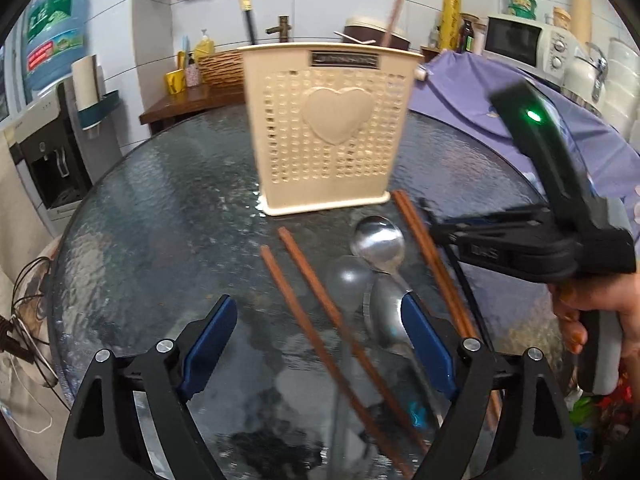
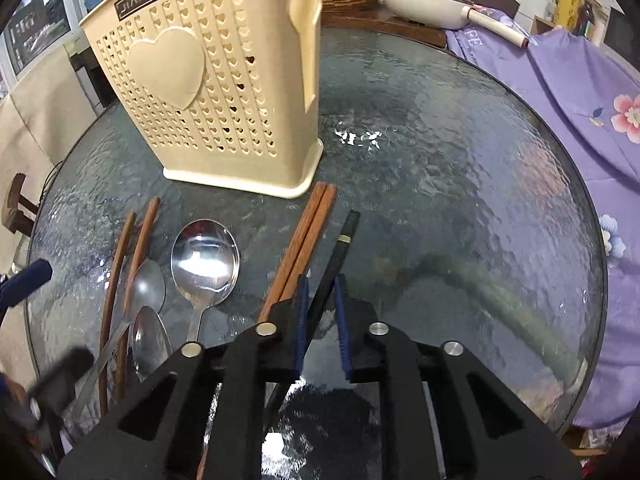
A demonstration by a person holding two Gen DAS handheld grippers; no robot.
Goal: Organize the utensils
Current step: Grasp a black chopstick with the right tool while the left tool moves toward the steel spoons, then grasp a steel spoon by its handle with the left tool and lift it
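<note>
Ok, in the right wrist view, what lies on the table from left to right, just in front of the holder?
Two separate brown chopsticks → two small spoons → large spoon → brown chopstick pair lying together → black chopstick, with the right hand-held gripper shut on it.

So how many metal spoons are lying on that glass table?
3. A large spoon lies nearest the beige holder; two smaller ones overlap left of it, beside the wooden chopsticks. Others may be hidden.
</note>
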